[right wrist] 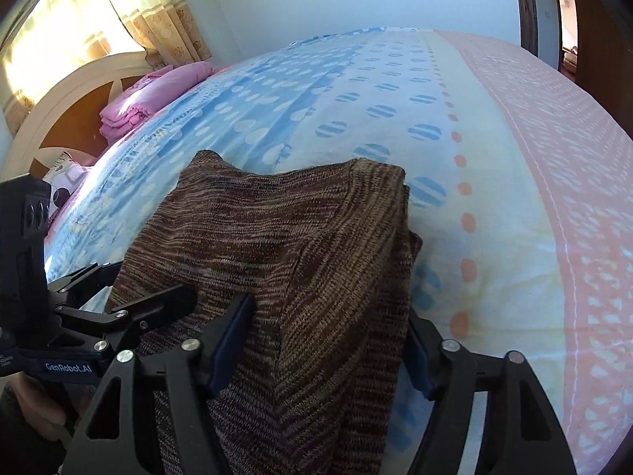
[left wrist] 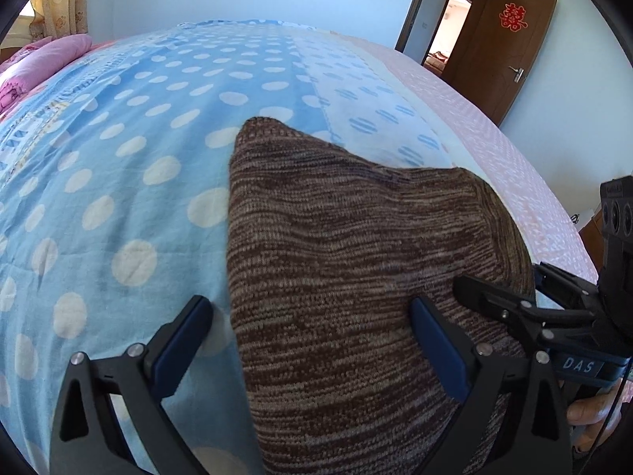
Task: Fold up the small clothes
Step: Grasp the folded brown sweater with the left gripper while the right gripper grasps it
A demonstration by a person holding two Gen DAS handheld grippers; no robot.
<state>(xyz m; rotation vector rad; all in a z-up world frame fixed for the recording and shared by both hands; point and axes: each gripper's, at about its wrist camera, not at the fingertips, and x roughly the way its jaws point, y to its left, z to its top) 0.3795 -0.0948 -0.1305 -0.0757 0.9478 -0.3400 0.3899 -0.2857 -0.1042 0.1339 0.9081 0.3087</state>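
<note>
Although the brown marled knit garment (left wrist: pixel 348 277) already lies doubled on itself, with stacked layers showing along its right edge in the right wrist view, you are probably only partway through: it is a rough, lumpy bundle and its far corners stand uneven, so at least one more fold and some squaring up look to be left. It rests on the blue polka-dot bedsheet (left wrist: pixel 118 158), near your edge of the bed and between your two tools.

Your left gripper (left wrist: pixel 312 324) is spread wide. Its right blue pad (left wrist: pixel 435 348) lies on the knit and the left one sits on the sheet just beside the garment's edge, so it straddles that edge without pinching anything.

Your right gripper (right wrist: pixel 328 336) is also wide open, with the folded bulk of the knit sitting between its fingers; the left pad (right wrist: pixel 233 336) presses against the fabric, but nothing is clamped.

A folded pink quilt (right wrist: pixel 134 99) sits well apart, by the headboard.
</note>
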